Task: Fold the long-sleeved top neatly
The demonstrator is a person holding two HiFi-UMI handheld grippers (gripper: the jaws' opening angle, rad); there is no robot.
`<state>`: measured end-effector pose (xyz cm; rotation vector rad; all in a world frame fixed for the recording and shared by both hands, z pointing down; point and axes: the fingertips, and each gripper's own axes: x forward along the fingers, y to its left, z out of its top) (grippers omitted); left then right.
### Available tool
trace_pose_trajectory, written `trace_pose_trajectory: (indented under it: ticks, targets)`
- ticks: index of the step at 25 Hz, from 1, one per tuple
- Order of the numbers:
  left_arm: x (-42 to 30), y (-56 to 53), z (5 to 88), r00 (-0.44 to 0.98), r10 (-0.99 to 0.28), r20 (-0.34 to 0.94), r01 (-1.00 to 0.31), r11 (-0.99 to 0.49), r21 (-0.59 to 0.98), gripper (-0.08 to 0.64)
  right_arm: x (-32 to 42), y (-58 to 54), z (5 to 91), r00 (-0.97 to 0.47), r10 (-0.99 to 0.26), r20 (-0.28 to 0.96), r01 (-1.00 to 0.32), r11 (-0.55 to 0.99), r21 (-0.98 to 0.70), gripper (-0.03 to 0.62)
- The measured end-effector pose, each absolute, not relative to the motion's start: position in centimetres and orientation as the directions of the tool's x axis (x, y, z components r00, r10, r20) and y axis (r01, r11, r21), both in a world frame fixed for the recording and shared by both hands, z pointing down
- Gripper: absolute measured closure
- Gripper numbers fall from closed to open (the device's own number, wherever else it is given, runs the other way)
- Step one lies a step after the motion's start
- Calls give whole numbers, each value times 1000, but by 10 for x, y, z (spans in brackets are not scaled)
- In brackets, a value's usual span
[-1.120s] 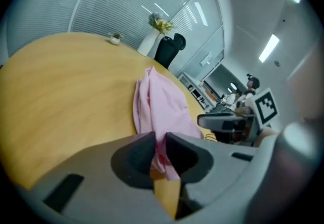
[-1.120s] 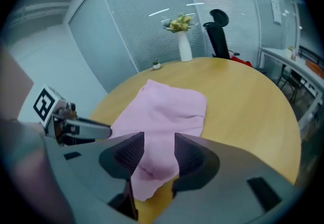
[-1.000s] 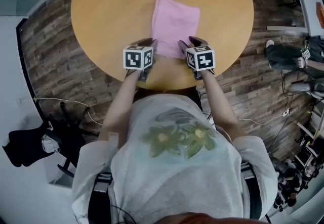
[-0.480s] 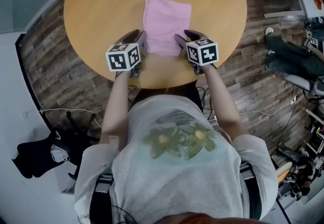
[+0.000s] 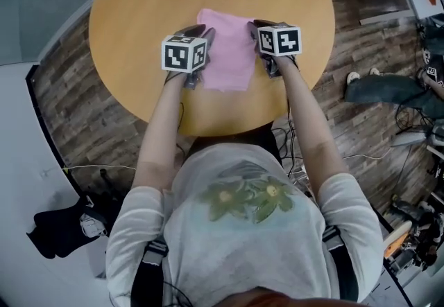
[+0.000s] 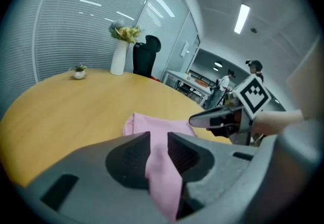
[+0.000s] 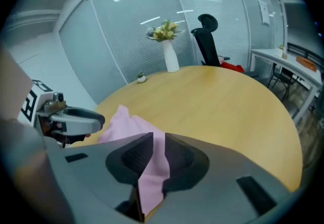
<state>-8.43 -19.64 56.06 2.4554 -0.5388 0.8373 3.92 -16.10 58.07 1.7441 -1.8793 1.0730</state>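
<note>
Both of my grippers have cloth. On my left gripper [image 6: 158, 137] the jaws stand a narrow gap apart, having just eased slightly wider. A strip of the pink long-sleeved top [image 5: 232, 56] runs straight through that gap, and both pads press on it, so it is pinched. On my right gripper [image 7: 158, 139] the jaws have just been closing and are now down to a narrow gap. A fold of the same top is clamped between those pads, with its tail hanging below them.

The top is a folded pink bundle on the round wooden table [image 5: 152, 1], toward my side of it. My grippers hold it at its left and right edges. From each gripper view the fabric rises from the jaws to the rest of the bundle, which lies on the wood. The two grippers are near each other with the bundle between them, and each one shows in the other's view.

At the far rim of the table are a white vase of flowers [image 6: 119, 56] and a small potted plant [image 6: 79, 72], both well apart from the top.
</note>
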Motion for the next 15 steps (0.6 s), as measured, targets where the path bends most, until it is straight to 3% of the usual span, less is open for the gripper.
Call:
trace_pose_trajectory:
  ticks: [6,15]
  targets:
    - [-87,-227,620,615,-217,758,-545,-811,210,471,49,-191,618,-146,-641,753,-909,-213,-358,523]
    - [-85,-235,640,683,-156,713,-544,-760,355,471,44,-202,634,-42,-558,829,-988,-103,-119,537]
